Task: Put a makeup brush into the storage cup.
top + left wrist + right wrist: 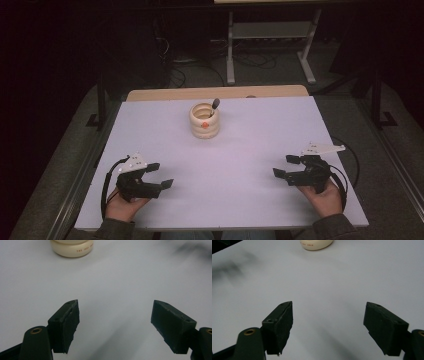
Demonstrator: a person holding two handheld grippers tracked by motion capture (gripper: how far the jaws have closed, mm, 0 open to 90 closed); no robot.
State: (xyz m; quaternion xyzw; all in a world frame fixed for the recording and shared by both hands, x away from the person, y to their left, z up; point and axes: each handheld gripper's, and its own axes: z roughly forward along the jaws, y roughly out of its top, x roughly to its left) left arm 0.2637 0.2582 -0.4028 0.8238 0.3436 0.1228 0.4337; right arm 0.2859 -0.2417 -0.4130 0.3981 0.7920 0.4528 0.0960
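Black grippers (161,175), grey triangular plates, brass-ringed screws, looping black cables.

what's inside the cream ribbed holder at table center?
A dark-tipped stick, maybe a pen or brush, leans out over the rim of the cream ribbed holder. Its lower end and the holder's bottom are hidden by the wall, so any other contents can't be seen.

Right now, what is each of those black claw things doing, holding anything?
Left gripper: open, holding nothing, above the white table.
Right gripper: open, holding nothing.
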